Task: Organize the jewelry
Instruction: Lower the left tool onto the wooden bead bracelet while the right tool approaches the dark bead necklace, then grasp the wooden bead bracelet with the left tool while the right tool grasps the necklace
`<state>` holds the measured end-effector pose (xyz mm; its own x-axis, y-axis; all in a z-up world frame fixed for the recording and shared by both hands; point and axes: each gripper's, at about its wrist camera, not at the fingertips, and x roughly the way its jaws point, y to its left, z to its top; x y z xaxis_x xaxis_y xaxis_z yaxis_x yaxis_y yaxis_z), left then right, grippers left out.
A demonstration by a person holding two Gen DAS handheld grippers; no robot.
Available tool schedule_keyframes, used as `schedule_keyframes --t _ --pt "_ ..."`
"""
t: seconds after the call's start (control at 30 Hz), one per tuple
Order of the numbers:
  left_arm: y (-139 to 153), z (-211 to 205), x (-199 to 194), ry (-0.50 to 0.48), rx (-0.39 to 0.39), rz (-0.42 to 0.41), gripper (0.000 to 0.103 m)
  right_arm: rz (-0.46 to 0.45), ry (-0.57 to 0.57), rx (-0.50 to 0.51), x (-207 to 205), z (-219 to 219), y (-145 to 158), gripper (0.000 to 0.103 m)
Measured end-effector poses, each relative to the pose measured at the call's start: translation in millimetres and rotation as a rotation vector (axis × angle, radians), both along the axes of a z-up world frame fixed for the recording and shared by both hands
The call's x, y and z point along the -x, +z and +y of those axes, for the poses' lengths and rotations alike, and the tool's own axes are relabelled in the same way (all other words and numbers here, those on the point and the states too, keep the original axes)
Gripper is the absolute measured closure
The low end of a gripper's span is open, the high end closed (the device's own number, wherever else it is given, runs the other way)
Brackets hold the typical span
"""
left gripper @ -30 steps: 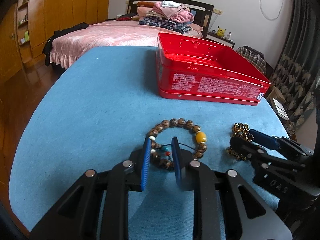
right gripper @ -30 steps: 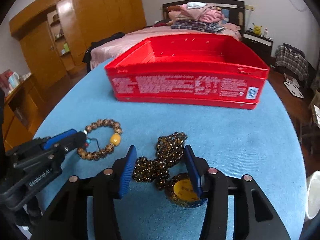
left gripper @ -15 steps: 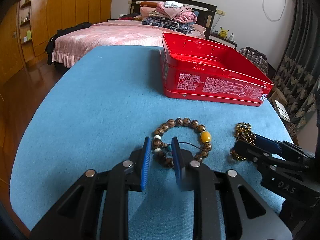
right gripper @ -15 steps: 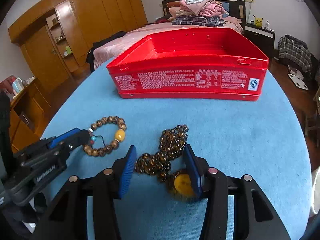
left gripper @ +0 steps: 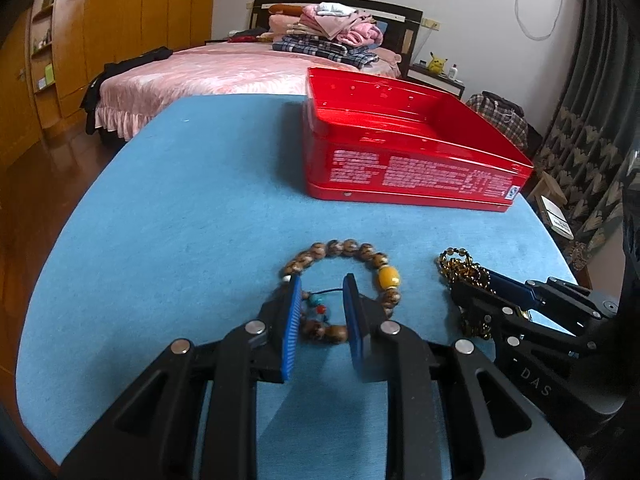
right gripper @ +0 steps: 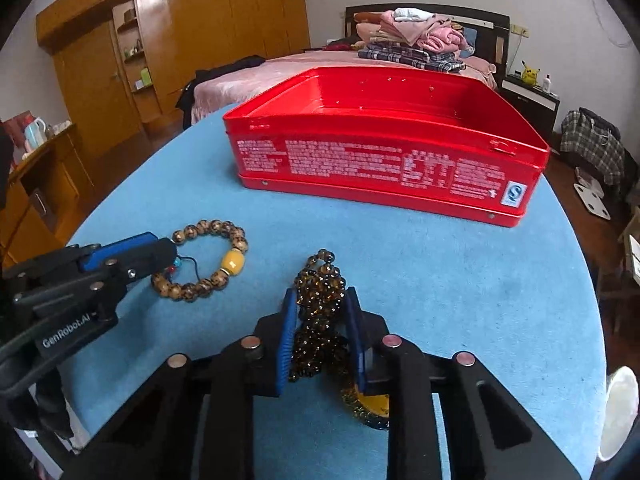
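A brown bead bracelet (left gripper: 344, 249) with one yellow bead lies on the blue table; it also shows in the right wrist view (right gripper: 208, 256). My left gripper (left gripper: 322, 286) is down on the table with its jaws partly closed around the bracelet's near side, a small gap at each pad. A dark amber bead necklace (right gripper: 320, 292) with a yellow pendant (right gripper: 376, 402) lies to the right. My right gripper (right gripper: 318, 300) has closed its jaws on the necklace's bunched beads. An open red tin (right gripper: 384, 160) stands behind, empty.
The round blue table (left gripper: 180, 208) drops off at its edges on all sides. A bed with folded clothes (left gripper: 320, 40) lies beyond the table. Wooden wardrobes (right gripper: 120, 60) line the left wall. A white object (right gripper: 620, 408) sits at the right table edge.
My right gripper's jaws have narrowed from wide apart to pressing on the necklace beads. My left gripper has stayed around the bracelet's near side. Both cameras shifted slightly.
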<state>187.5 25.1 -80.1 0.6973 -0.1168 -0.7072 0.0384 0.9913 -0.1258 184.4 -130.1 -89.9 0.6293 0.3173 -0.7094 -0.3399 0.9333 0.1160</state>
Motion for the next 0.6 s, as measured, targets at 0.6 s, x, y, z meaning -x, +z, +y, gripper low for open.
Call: schedule_keyframes --t 0.6 --pt "-17 -50 -14 -0.097 -0.008 0.044 0.064 0.007 -0.056 -0.032 -3 -39 1 0.079"
